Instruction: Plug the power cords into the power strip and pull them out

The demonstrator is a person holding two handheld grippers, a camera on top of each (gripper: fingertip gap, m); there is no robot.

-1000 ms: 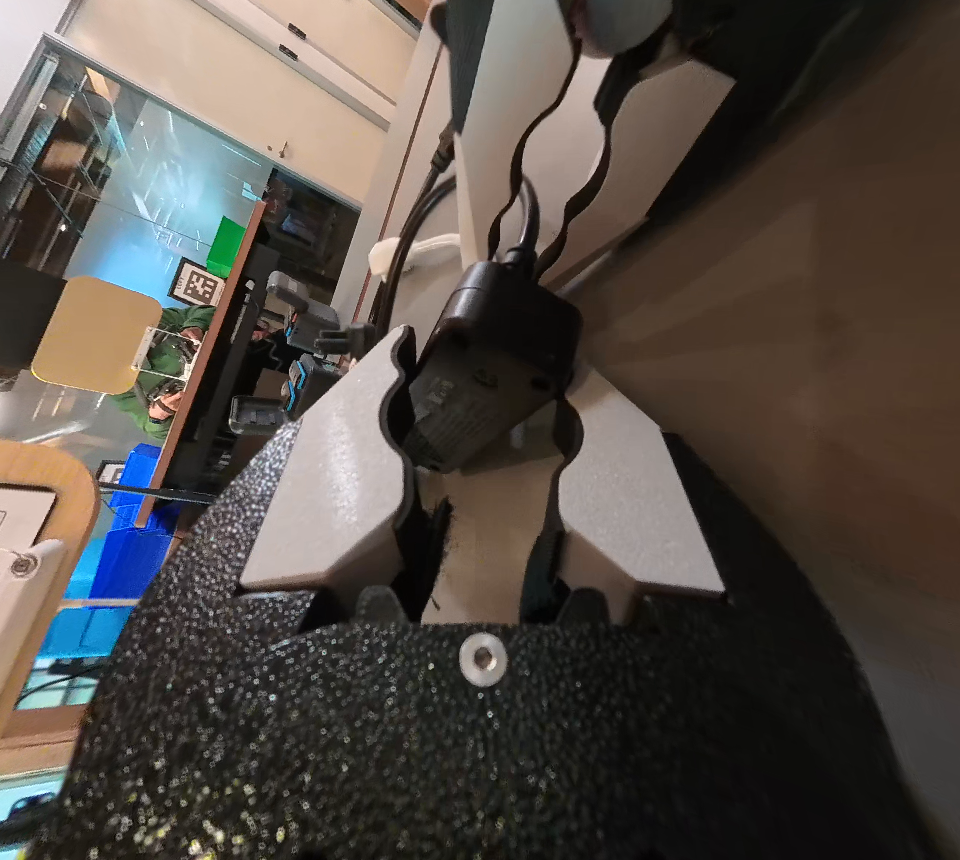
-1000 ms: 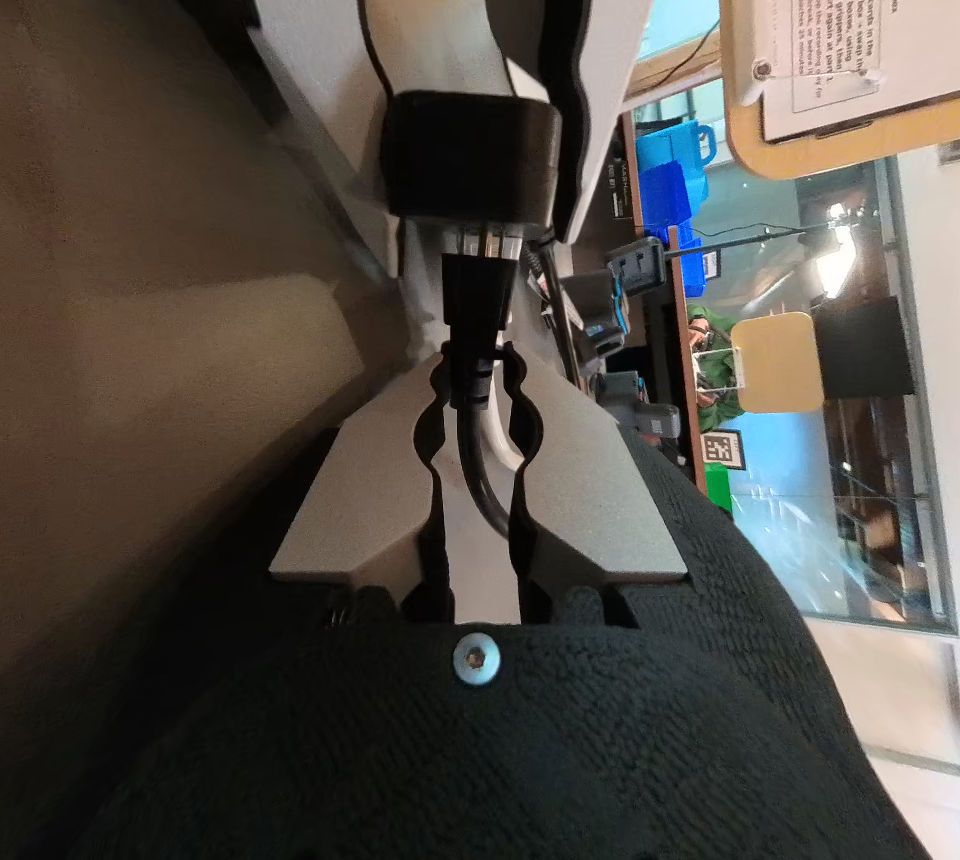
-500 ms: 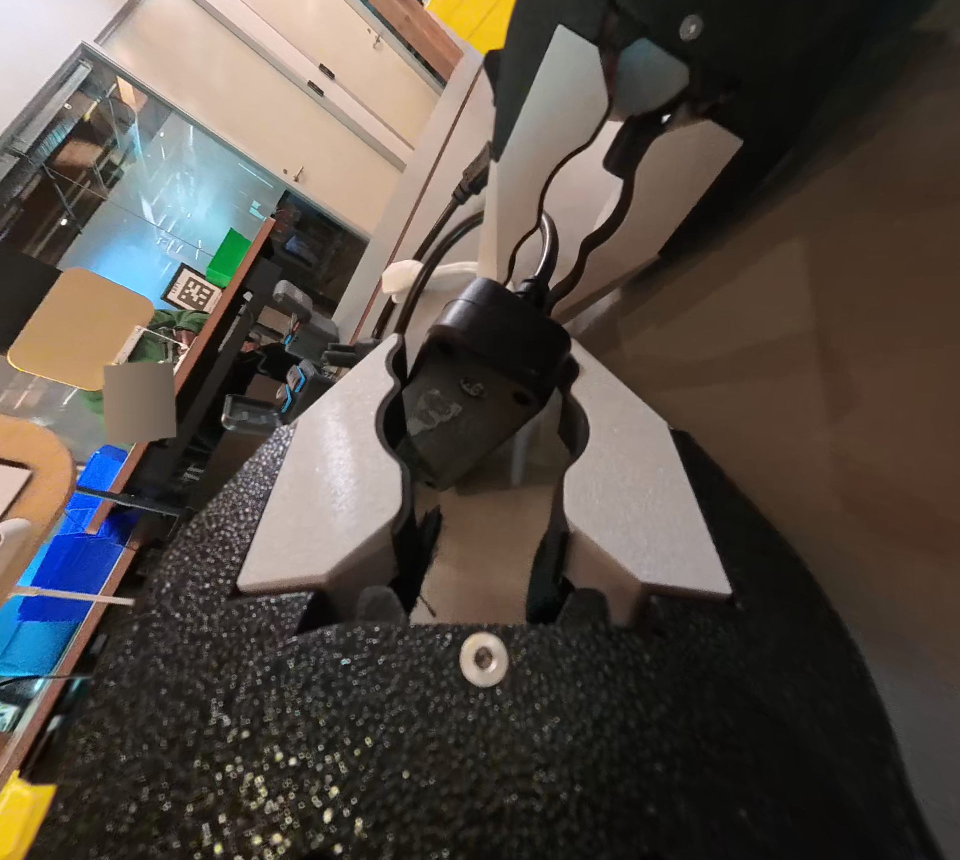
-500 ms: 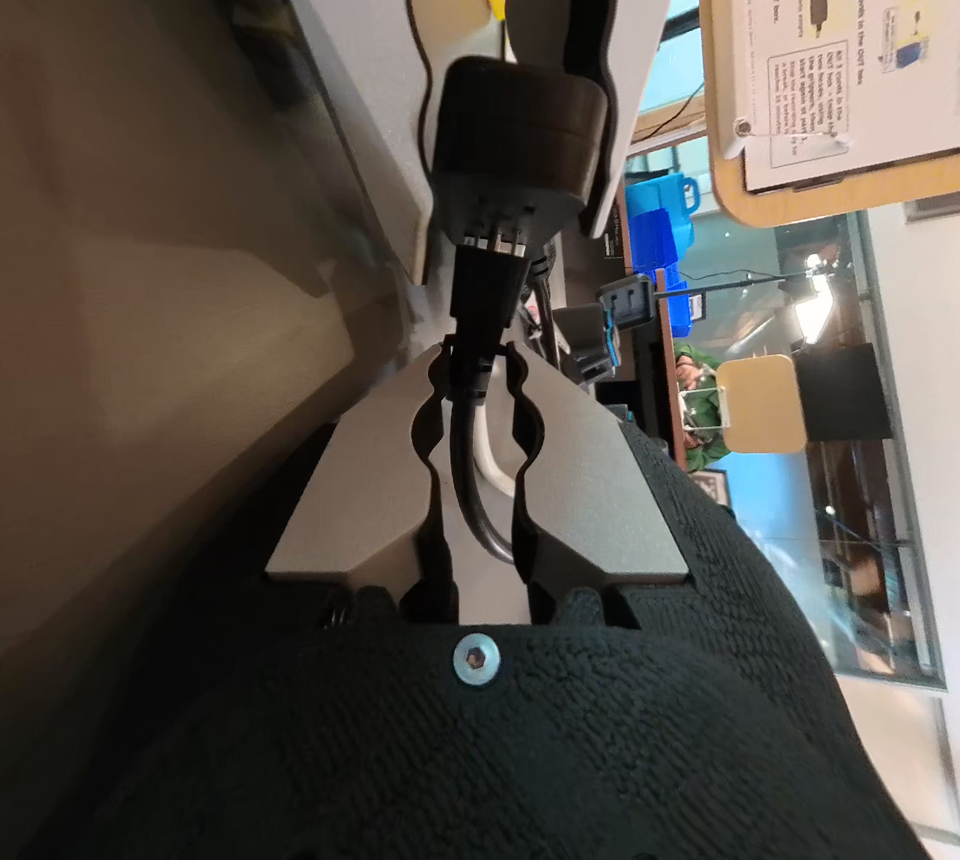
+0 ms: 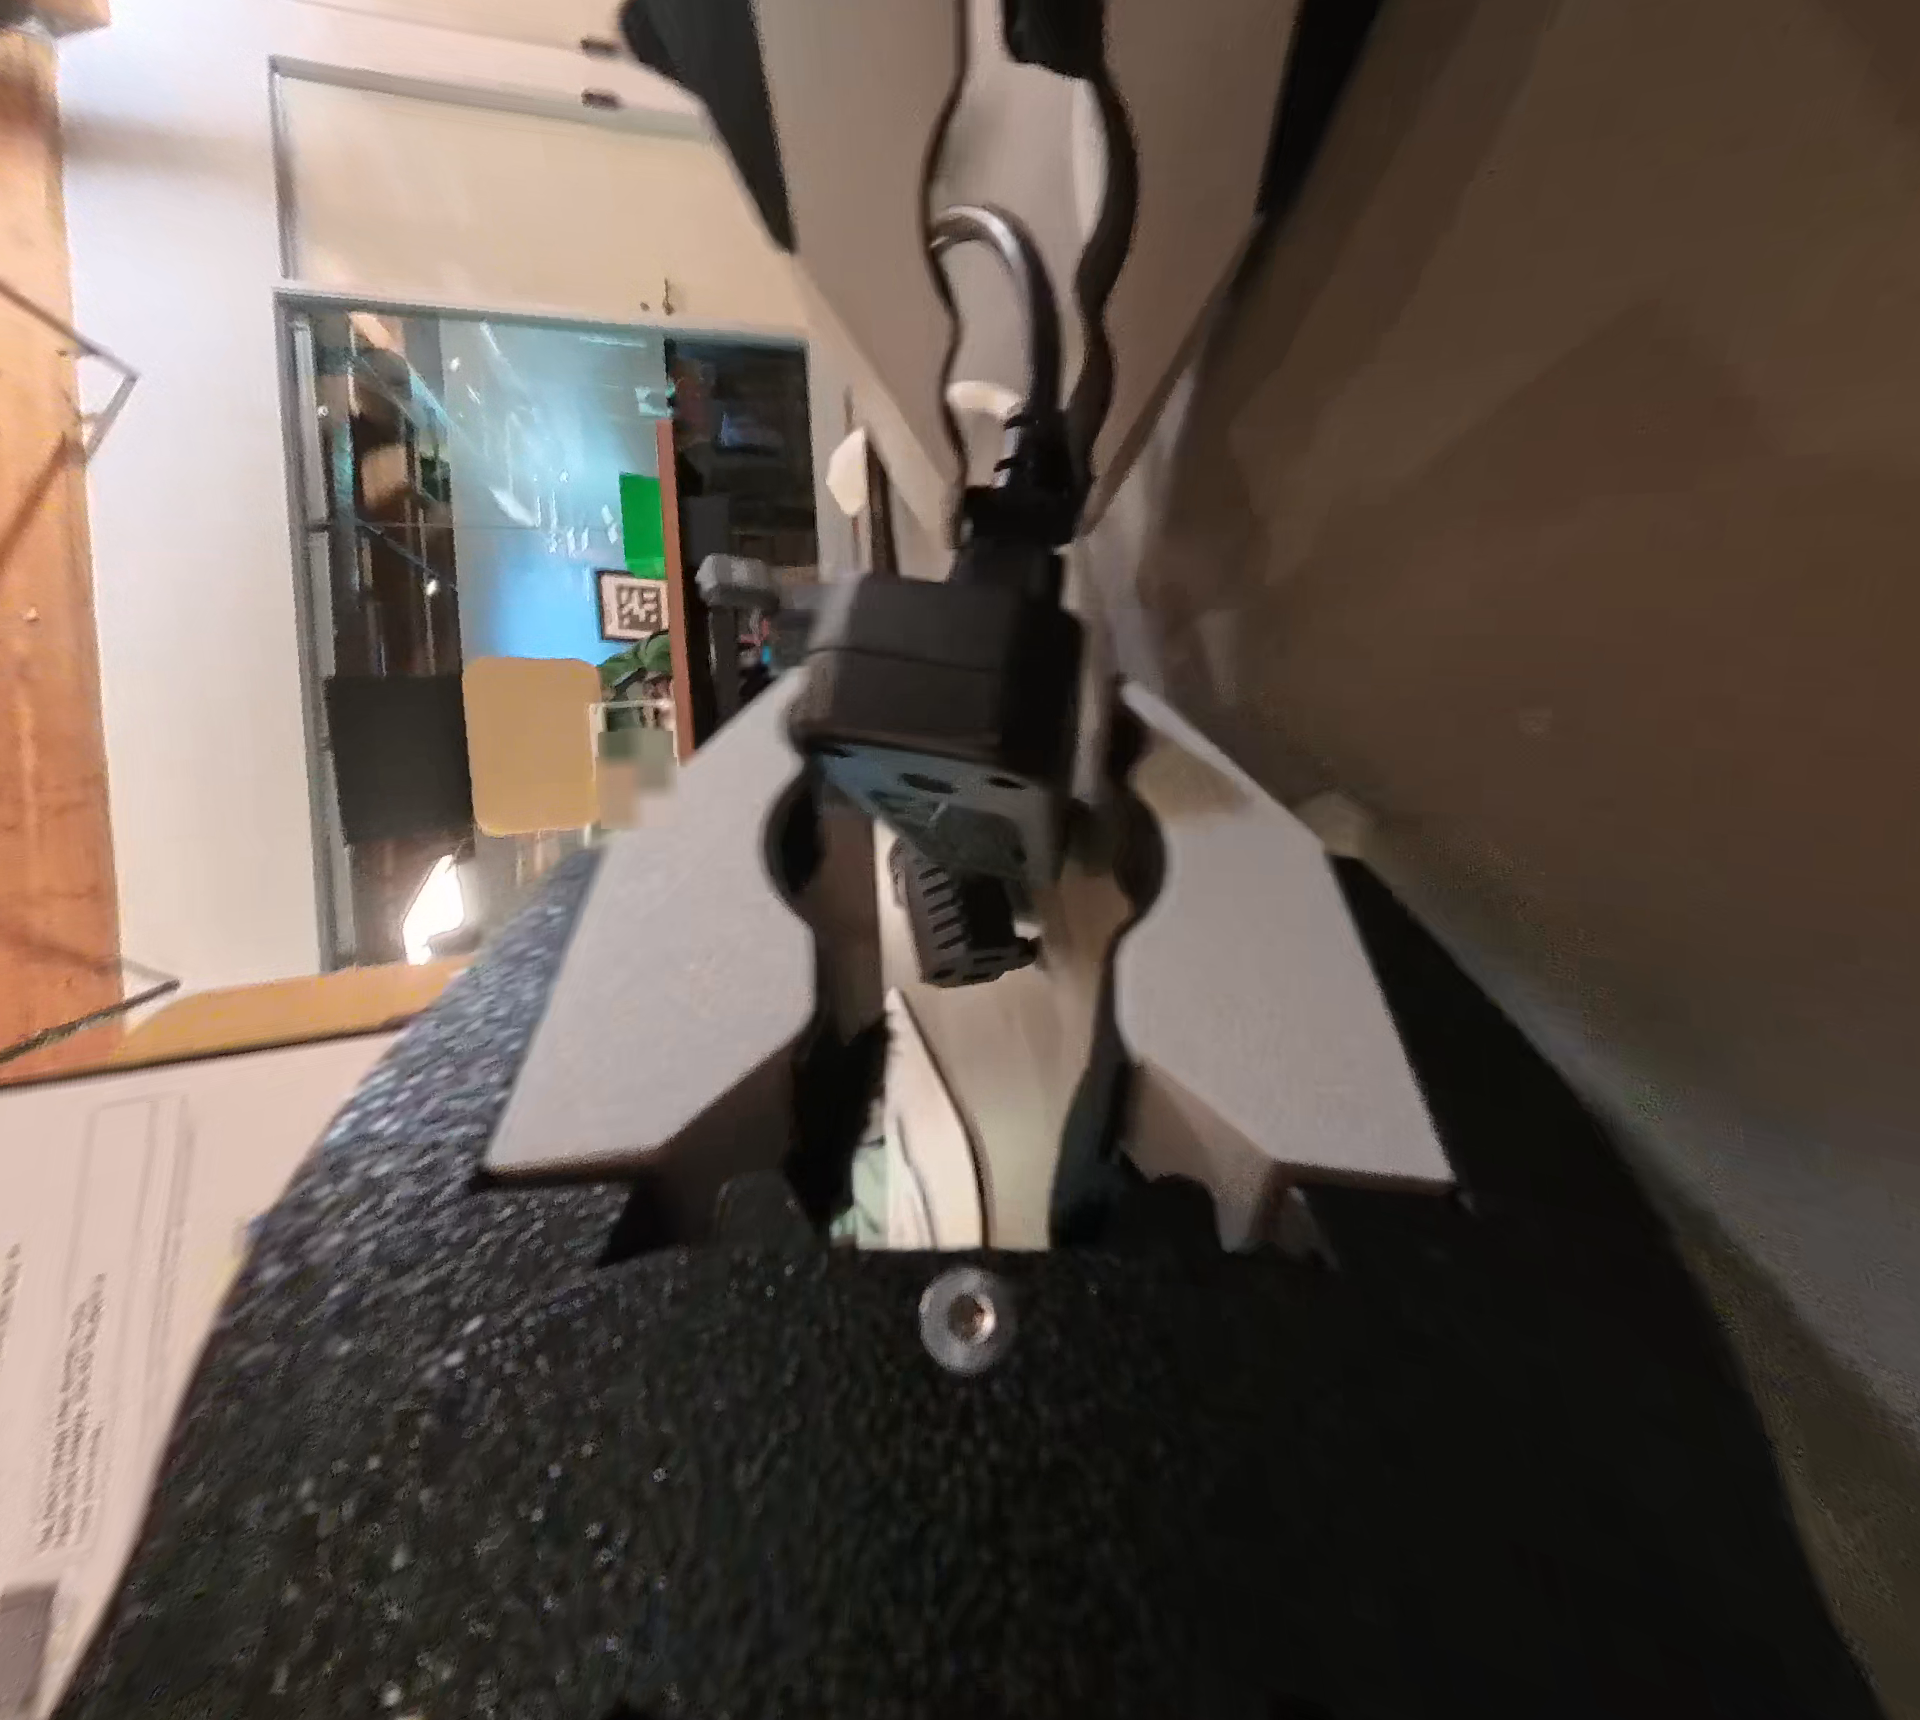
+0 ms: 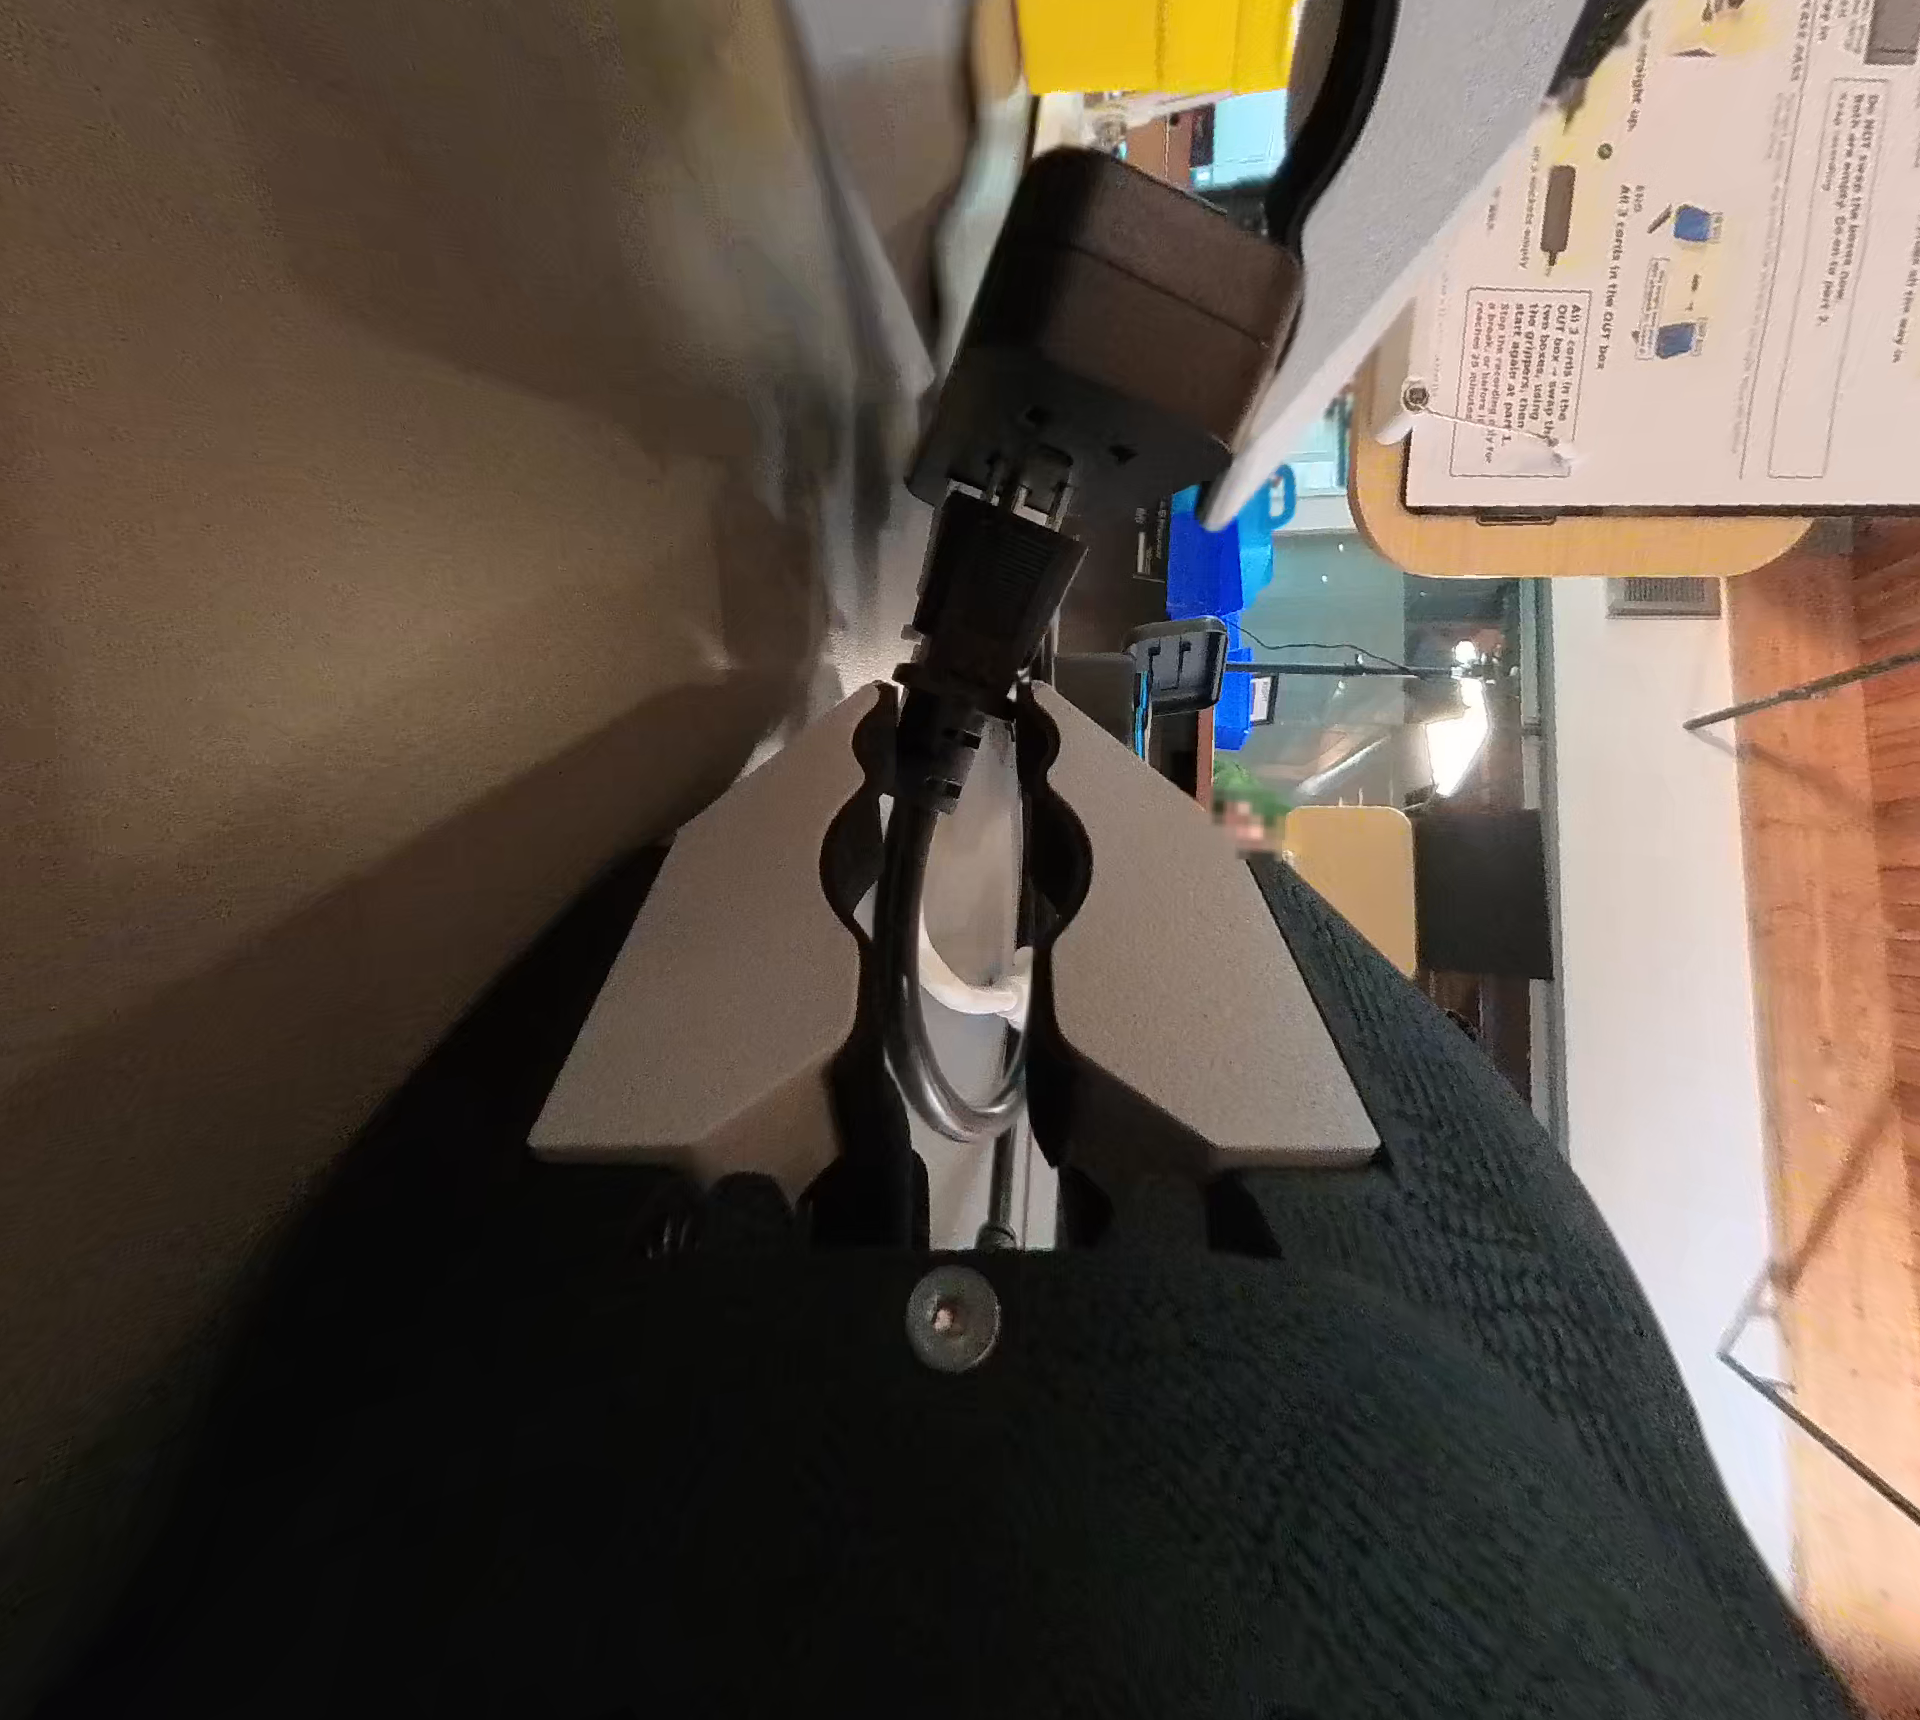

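Since half a second ago both of our views have swung round, so the window and the sheet of paper now sit differently behind the same two clamped parts, and the motion blurs the edges.

Nearest in the left wrist view, our left gripper point(image 5: 961, 787) is closed on the black power strip point(image 5: 940, 683), its grey fingers point(image 5: 675, 943) pressing that small block from either side at their tips. Beyond the block, the black plug point(image 5: 1023, 475) of the power cord point(image 5: 1023, 320) meets its far face, and past that our right gripper point(image 5: 1023, 143) pinches the plug's neck between wavy grey fingers. A tan surface point(image 5: 1558, 320) fills the right side of that view.

Nearest in the right wrist view, our right gripper point(image 6: 951, 699) is closed narrowly on the plug point(image 6: 987, 600) at its ribbed neck, with the power cord point(image 6: 904, 995) looping back between the fingers point(image 6: 727, 974). Metal prongs show between the plug and the power strip point(image 6: 1112, 330), so the plug is not fully seated. Farther off, the left gripper's fingers point(image 6: 1455, 112) clasp the strip. A printed sheet on a wooden board point(image 6: 1662, 268) lies beyond, at the upper right.
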